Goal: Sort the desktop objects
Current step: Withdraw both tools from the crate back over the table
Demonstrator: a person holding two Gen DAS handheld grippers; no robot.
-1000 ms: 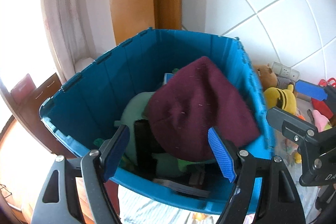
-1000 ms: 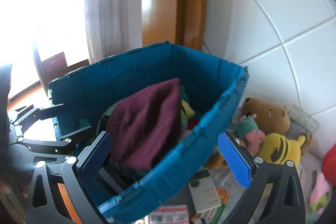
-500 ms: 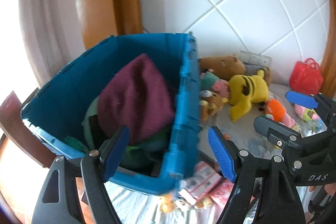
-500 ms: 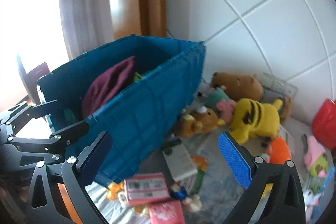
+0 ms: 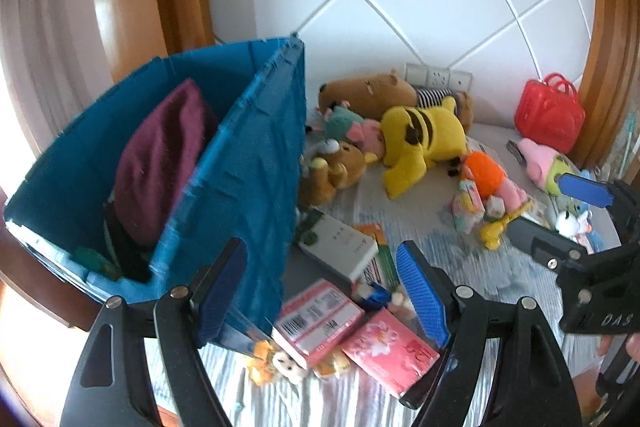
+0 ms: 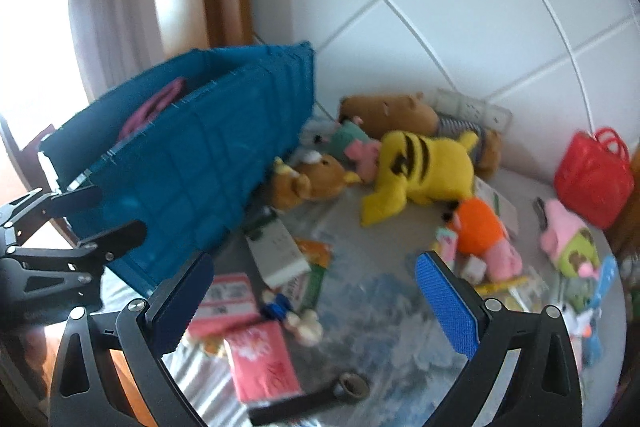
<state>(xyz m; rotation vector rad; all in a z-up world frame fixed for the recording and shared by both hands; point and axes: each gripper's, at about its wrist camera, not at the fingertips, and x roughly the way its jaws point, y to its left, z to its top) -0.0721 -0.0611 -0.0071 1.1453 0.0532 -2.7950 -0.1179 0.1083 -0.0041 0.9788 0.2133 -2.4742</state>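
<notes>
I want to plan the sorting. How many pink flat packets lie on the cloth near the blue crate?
2. A pink packet with barcode label lies at the blue crate corner; a pink flowered packet lies right beside it, nearer the camera. More may be hidden behind the crate.

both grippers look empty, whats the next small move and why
Probably lower the left hand-held gripper onto the pink barcoded box lying just beneath its open jaws. Both grippers hold nothing, that box is the nearest loose item, and the blue bin stands right beside it.
</notes>
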